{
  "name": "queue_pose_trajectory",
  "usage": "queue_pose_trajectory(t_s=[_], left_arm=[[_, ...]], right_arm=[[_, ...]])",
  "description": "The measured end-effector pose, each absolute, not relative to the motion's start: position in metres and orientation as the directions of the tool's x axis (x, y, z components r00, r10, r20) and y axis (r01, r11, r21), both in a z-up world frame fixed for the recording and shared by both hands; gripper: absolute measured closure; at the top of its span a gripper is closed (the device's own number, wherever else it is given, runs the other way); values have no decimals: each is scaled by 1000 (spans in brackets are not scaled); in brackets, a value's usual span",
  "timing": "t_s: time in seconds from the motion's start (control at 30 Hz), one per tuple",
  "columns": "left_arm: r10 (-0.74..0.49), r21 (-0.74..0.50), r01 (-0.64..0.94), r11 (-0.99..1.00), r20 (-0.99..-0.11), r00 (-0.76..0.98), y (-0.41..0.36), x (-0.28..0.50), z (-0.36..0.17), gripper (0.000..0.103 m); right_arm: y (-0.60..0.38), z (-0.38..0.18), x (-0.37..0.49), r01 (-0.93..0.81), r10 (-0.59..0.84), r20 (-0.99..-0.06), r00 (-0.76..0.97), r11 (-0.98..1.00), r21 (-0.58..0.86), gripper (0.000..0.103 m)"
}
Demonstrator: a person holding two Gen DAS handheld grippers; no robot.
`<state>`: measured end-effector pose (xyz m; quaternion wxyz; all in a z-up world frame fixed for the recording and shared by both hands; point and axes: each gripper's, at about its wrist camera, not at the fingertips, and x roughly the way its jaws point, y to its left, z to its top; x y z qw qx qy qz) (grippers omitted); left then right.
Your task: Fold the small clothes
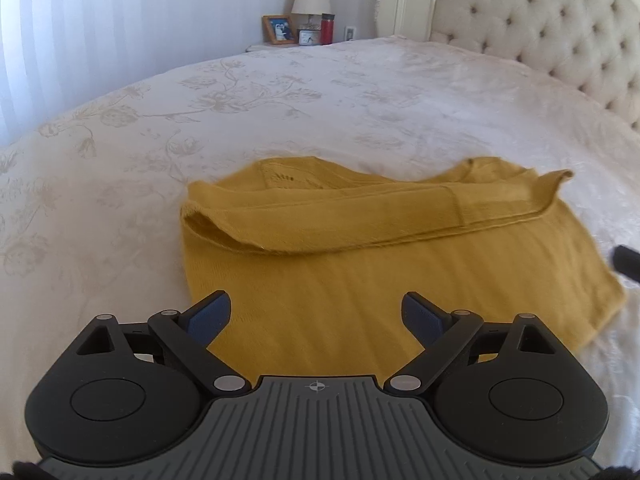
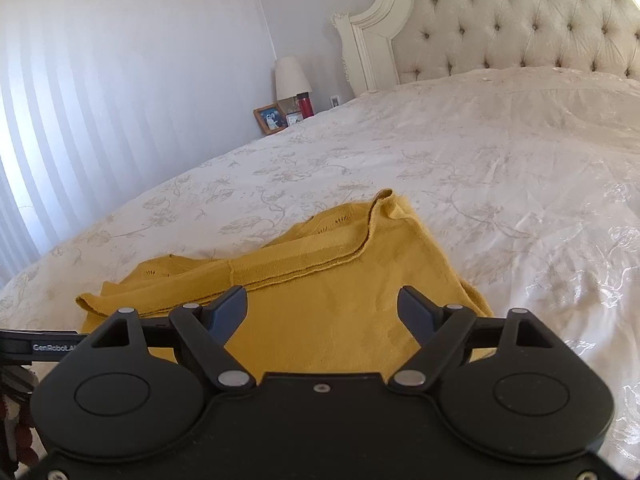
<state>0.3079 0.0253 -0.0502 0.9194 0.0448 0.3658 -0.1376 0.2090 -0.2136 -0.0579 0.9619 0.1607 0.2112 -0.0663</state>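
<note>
Near edge of the mustard knit garment (image 1: 320, 280) was hidden behind my tool bodies in both views; its small knitted pattern near the far fold was too blurred to read. A dark object (image 1: 626, 262) was cut off at the right edge of the left view, unidentifiable. Garment lay folded on the cream floral bedspread (image 1: 360, 92), a doubled band running across it, one corner raised at the far right. Broad bare bedspread lay left, right and far, up to the tufted headboard (image 2: 520, 20). Lamp (image 2: 292, 78), photo frame (image 2: 270, 119) and red bottle (image 2: 306, 106) stood on the far nightstand. My left tongs (image 1: 316, 314) were spread wide above the cloth, holding nothing. My right tongs (image 2: 322, 308) likewise were spread, empty; contact with the cloth was unclear.
</note>
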Motion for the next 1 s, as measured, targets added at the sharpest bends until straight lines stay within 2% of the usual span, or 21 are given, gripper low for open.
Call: queue_pose_trajectory(t_s=[0.13,0.3,0.6,0.73,0.83,1.0], left_arm=[[-190,15,289,957,-719,668,19,338,-65,10],[-147,62,272,960,-716,683,7,376,-69,10],[-119,-3,166,986,-711,693,4,439,-37,10],[-158,-100,123,987,-694,702,11,428,-22,10],[-256,-182,180,967,-694,673,3,407,-23,10],[-325,-138,327,935,-703,633,-40,367,-43,10]], right_arm=[[-216,-54,199,198,-70,-392,917,935,296,19],[-218,-57,197,204,-60,-400,915,923,328,19],[-225,-57,195,194,-40,-388,921,910,366,19],[-229,-58,197,201,-33,-395,918,897,393,19],[-231,-58,194,211,-39,-396,917,892,400,19],[-235,-60,191,244,-64,-414,908,883,400,18]])
